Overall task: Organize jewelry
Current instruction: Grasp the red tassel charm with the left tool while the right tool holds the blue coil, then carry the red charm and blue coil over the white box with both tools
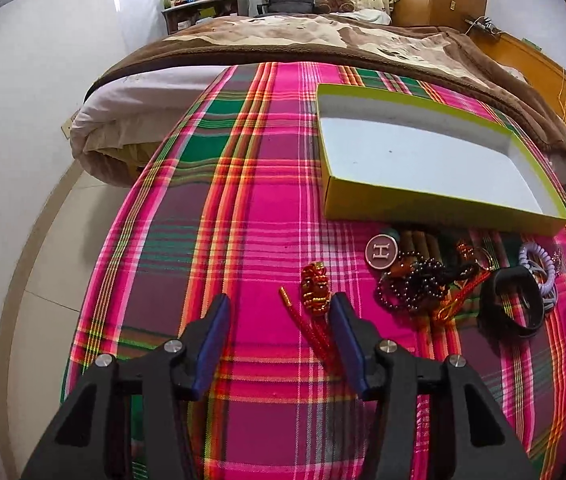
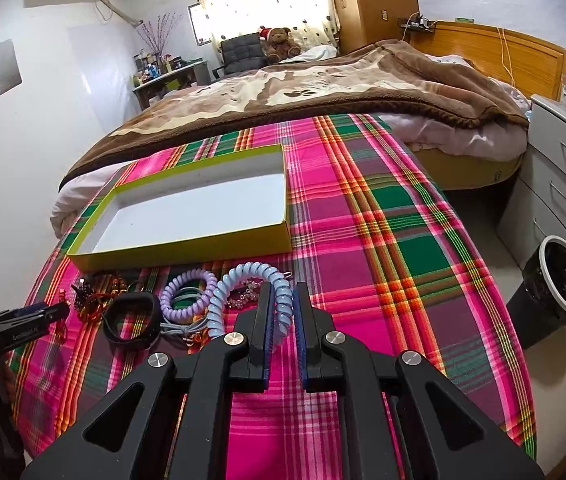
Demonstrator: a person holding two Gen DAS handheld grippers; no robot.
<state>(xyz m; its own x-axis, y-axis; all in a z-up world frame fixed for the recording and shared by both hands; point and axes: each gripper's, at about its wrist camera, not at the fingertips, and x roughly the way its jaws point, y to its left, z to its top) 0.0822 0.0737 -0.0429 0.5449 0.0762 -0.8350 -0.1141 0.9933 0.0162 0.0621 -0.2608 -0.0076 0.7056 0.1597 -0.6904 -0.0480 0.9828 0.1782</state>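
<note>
Left hand-held gripper (image 1: 279, 312) spread above the plaid cloth (image 1: 243, 208), its blue pads straddling a red-and-gold tasselled charm (image 1: 315, 294) that lies against the inner face of the right-side pad, not yet pinched. Right hand-held gripper (image 2: 283, 300) nearly pressed together, pinching one side of a pale blue spiral hair tie (image 2: 243, 284), whose loop extends ahead and to the left of its tips. Ahead of both tools sits the shallow green-rimmed box (image 2: 187, 240), white inside and holding nothing. Between box and tools lies the remaining heap: dark bead bracelet (image 1: 415, 284), round medallion marked H (image 1: 381, 252), black band (image 2: 133, 318), lilac spiral tie (image 2: 187, 286). Judged risks: the charm sits off-centre, so closing may nudge it sideways or catch only the thin tassel cords, letting the body swing free; the blue tie touches a beaded piece and the lilac tie, so lifting could drag neighbours; its springy coil may slip from a narrow pinch
</note>
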